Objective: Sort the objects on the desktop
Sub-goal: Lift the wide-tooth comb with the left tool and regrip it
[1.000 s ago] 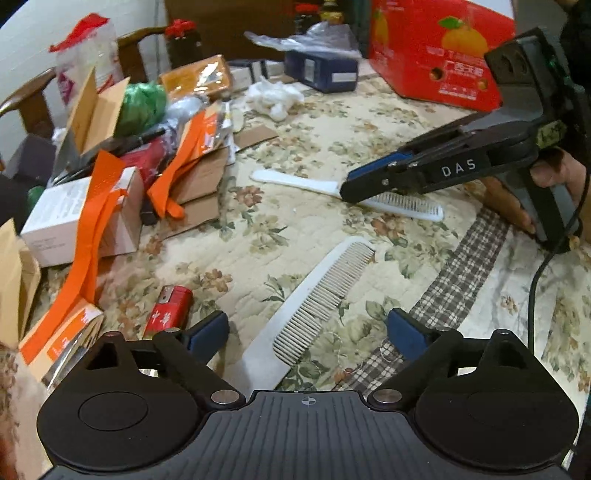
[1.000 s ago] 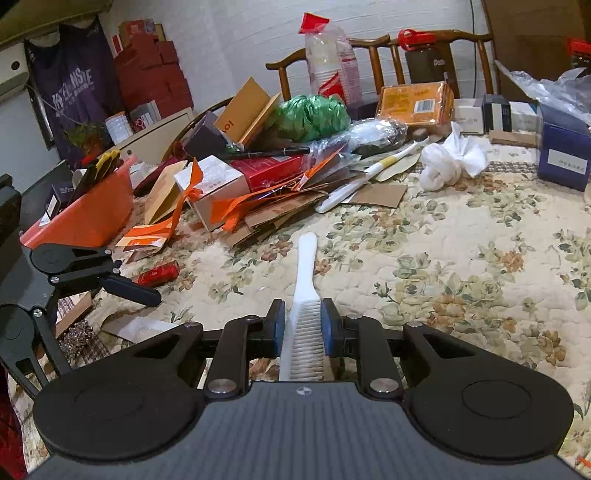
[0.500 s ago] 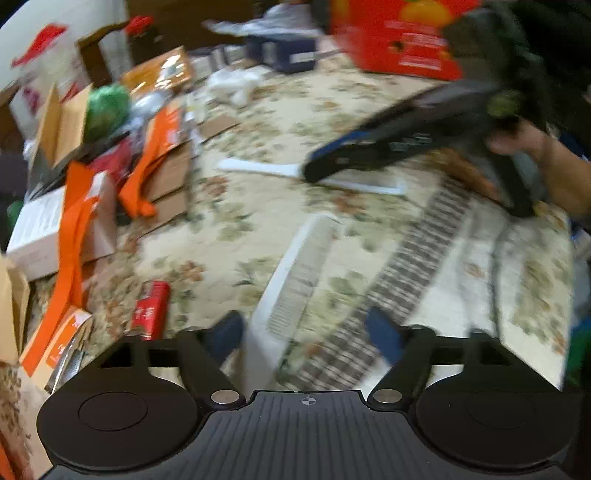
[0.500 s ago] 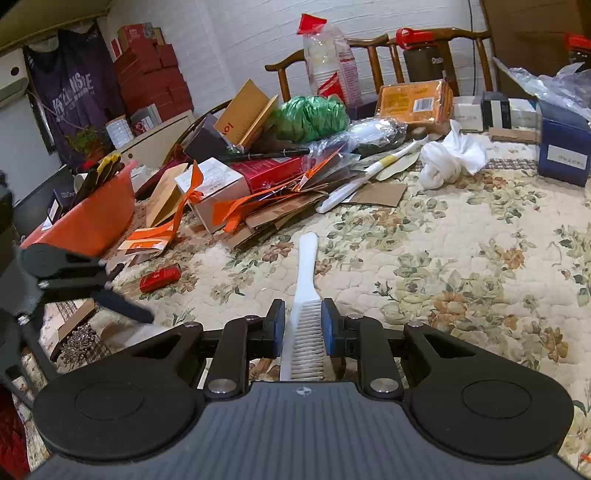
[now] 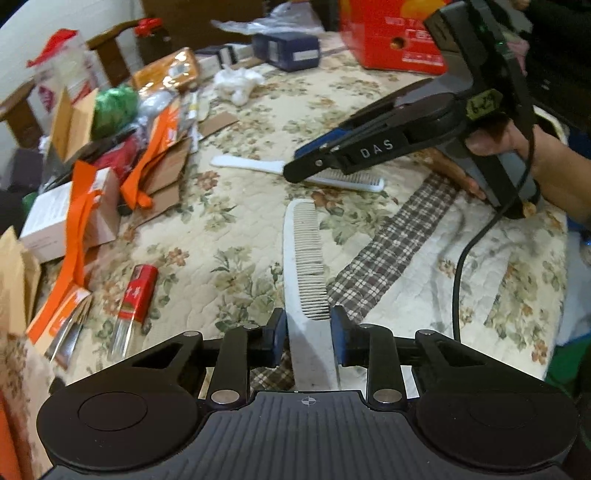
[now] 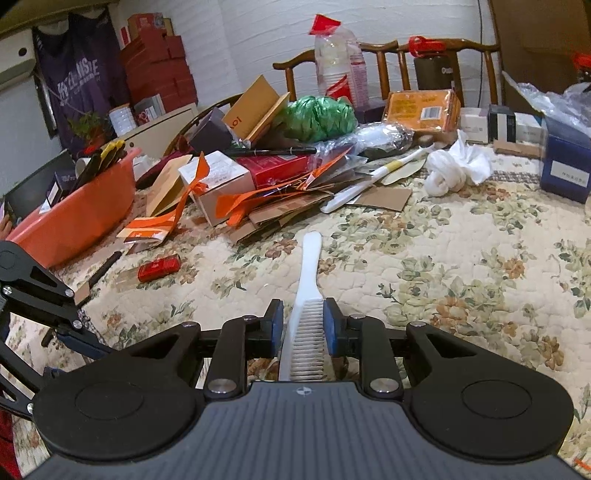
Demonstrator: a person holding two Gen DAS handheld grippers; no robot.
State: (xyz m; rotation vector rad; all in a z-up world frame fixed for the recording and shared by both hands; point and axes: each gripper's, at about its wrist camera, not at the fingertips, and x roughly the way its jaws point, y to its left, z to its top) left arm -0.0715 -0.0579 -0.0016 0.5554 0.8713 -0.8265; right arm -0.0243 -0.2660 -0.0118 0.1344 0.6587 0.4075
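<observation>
- Left wrist view: the left gripper [image 5: 306,334] is seen with its jaws just closed in around the grey comb [image 5: 303,254], whose plain handle end lies between the blue pads; whether the pads already press on it cannot be told for certain, though no clear gap shows.
- The grey comb's long axis runs straight away from the left gripper along its pointing line, teeth turned to the right, flat on the floral tablecloth [image 5: 240,236].
- The white comb [image 6: 306,295] is held by the right gripper [image 6: 303,328] at a narrow opening, pads on both sides of its toothed part, handle pointing forward over the cloth.
- Each comb is thus nearer its own hand; the two combs lie near each other and roughly crosswise.
- An orange basin [image 6: 79,212] stands at the table's left edge with dark and yellow items in it; what they are cannot be made out.
- A red fruit box [image 5: 391,35] stands at the far side; its contents are hidden.
- A lift of both combs is judged to be the next step.
</observation>
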